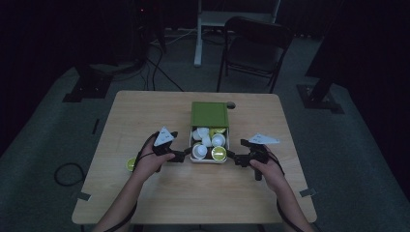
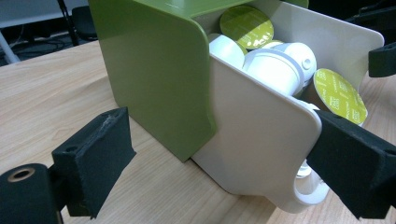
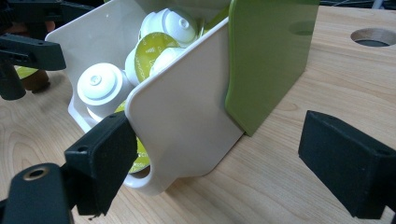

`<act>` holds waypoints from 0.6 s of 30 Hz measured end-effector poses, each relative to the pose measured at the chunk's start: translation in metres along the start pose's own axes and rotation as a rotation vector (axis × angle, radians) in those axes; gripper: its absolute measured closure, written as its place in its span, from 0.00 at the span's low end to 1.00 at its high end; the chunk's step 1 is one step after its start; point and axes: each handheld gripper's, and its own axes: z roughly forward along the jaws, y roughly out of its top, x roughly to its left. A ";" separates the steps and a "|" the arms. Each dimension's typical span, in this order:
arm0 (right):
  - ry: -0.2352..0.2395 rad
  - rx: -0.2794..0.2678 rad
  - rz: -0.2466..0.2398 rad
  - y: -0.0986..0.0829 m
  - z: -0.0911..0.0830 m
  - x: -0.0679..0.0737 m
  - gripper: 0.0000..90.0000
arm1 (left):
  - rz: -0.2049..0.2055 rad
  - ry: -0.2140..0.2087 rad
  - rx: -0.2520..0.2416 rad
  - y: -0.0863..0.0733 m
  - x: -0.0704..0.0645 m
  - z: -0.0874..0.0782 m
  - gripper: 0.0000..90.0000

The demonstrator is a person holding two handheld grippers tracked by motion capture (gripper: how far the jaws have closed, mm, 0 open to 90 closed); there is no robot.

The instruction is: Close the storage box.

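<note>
Nearest the person, both hands hold their tools at the front of a white drawer [image 1: 209,159] pulled out of a green box [image 1: 209,114] on the wooden table [image 1: 159,198]. Left gripper [image 1: 185,154] stands spread wide beside the drawer's left front corner, gripping nothing; right gripper [image 1: 231,155] is likewise spread at the right front corner. Inside the drawer lie coffee capsules [image 2: 278,67], white bodied with lime-green foil lids. Farther left on the table sits a stray capsule [image 1: 131,164]. Beyond stands a dark chair [image 1: 255,46].
</note>
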 end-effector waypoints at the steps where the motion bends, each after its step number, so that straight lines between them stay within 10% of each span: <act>1: 0.000 0.000 0.000 0.000 0.000 0.000 0.13 | 0.000 0.000 0.000 0.000 0.000 0.000 0.10; 18: -0.015 -0.009 0.014 0.006 0.004 -0.006 0.13 | -0.014 0.003 -0.010 0.004 0.006 0.005 0.10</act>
